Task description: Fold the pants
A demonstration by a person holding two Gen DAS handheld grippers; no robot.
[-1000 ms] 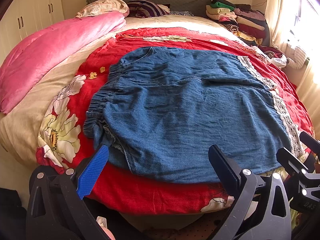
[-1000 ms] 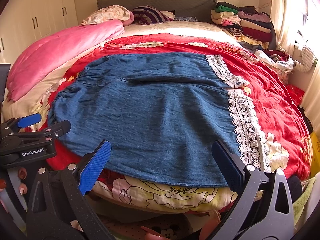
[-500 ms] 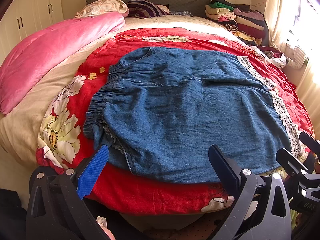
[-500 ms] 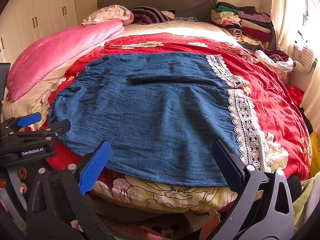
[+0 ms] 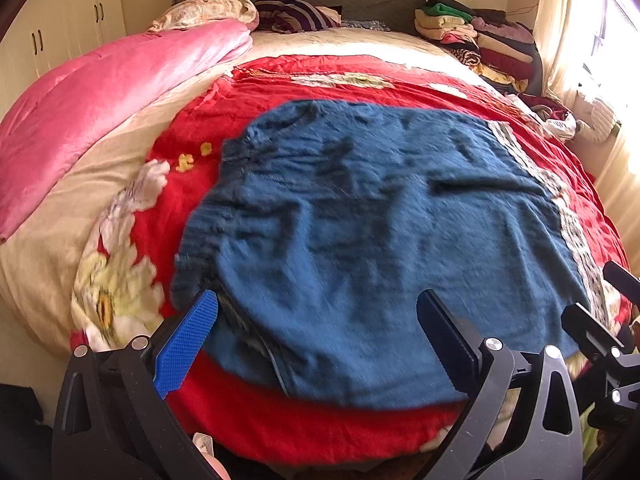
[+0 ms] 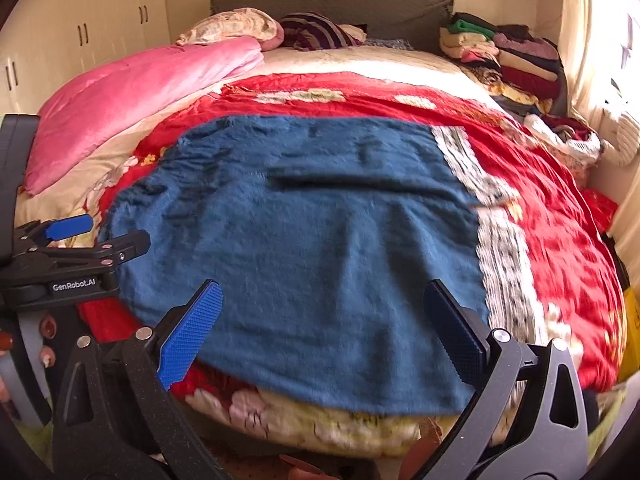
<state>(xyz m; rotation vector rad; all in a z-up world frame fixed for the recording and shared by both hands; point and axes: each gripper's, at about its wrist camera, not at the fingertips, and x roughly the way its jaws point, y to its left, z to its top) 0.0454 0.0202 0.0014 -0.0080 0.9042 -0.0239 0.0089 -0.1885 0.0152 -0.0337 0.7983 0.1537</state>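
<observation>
Two grippers: my left gripper point(image 5: 318, 340) and my right gripper point(image 6: 322, 332), both with jaws spread wide and nothing between them, poised at the near edge of the bed.
Pants point(image 6: 304, 248): blue denim, spread flat on the red floral quilt point(image 6: 560, 240), waistband gathered toward my left, lace trim point(image 6: 500, 264) along the right side.
Handling: soft, limp, probably moderate in weight; likely to sag and crease once lifted, not fragile.
Hold points: I judge the near hem corners best, one per gripper, pinching both layers together.
Obstacles: none lying on the denim; the quilt beneath could get pinched along with it.
Left of pants: pink duvet point(image 5: 100, 108).
Far right: stack of folded clothes point(image 6: 508, 60).
Farthest: pillows point(image 5: 208, 10) against the headboard point(image 6: 340, 4).
</observation>
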